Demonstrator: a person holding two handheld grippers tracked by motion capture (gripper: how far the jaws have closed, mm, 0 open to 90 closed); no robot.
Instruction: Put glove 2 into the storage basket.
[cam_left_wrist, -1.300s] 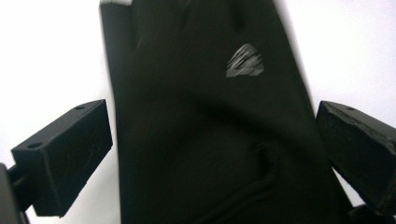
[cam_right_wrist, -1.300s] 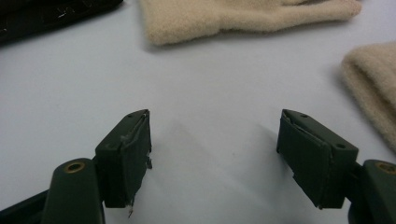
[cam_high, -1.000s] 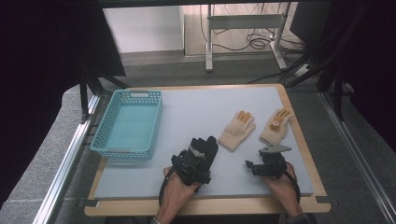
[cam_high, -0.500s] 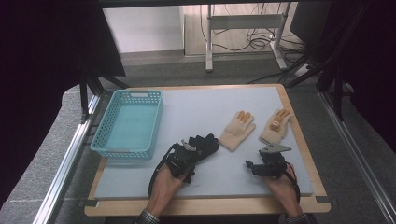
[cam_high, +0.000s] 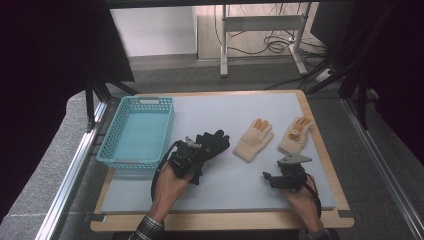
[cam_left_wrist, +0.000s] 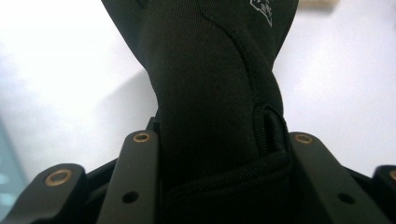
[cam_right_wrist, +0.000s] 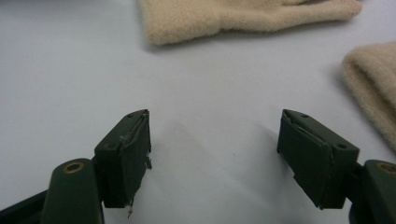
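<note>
Left tongs (cam_high: 192, 152) clamped on black glove (cam_high: 212, 142) near basket (cam_high: 137, 131) by tabletop's left edge; right tongs (cam_right_wrist: 215, 154) agape, idle. Best lifted clear, carried over rim before release.

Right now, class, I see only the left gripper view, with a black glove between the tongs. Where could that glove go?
Observer: A teal basket stands on the table, just left of the left tongs, which have just been closing on the black glove.
Operator: Is anything in it?
Observer: It looks empty.
Operator: And the right tongs?
Observer: The right tongs are open with nothing between them, facing two beige gloves.
</note>
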